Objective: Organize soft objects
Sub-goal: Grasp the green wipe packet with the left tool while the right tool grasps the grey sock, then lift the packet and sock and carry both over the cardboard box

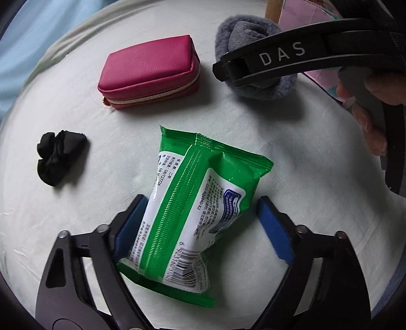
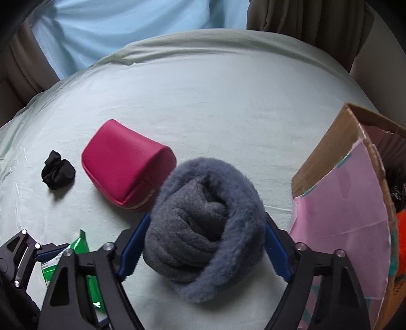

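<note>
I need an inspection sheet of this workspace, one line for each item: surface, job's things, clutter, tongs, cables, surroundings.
Surface: pale sheet on a bed, lightly wrinkled.
Job's things: green wipes pack between the left tongs; grey fuzzy bundle between the right tongs; pink zip pouch and black scrunchie lying apart on the sheet.
Clutter: nothing seen.
Tongs: left pads straddle the pack, the right-hand pad clearly off it; right pads sit at the bundle's sides, grip cannot be told.
Cables: nothing seen.
Surroundings: open cardboard box with pink lining at the right, something orange inside; light blue fabric and brown curtain behind the bed.
</note>
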A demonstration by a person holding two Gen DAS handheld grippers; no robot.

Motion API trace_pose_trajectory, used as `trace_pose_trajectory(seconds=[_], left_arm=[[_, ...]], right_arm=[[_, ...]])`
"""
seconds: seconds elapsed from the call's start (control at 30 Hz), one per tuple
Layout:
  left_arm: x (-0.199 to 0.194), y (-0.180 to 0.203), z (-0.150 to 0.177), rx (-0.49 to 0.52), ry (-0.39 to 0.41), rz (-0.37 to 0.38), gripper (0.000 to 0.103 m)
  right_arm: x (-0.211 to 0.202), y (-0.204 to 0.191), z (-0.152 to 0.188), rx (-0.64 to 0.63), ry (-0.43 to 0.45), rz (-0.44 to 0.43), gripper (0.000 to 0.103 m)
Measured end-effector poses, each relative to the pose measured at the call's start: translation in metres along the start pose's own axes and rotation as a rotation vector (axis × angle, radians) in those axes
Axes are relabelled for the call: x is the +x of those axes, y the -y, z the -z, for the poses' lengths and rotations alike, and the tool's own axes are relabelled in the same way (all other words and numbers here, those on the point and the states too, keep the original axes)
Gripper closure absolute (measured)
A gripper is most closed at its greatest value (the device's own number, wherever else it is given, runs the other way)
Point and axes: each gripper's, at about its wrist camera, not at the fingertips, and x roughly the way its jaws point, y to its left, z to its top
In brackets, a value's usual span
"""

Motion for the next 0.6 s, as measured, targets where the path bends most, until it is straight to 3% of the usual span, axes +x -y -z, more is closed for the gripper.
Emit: trace_pose_trajectory(seconds=[0.13,0.2,0.4,0.6], left_arm=[[-0.005,-0.001,0.001,-0.023,0.009,0.021,0.053],[-0.007,-0.003,0.001,-0.038,0.011,0.024,0.060],[-0.018,-0.018,-0.004,-0.104,0.024,0.019,0.064],[-0.048,-0.026,-0.011,-0.152,0.067,-0.006,0.065]], right_arm=[[0.001,0.000,0.000,-0.008,0.007,-0.004,0.033],[-0.002,-0.002,0.002,-0.019,0.012,0.003,0.037],[-0.014,-0.003,0.005,-0.011,0.027,-0.005,0.045],[-0.040,-0.006,0.004,-0.029,0.053,-0.024,0.046]])
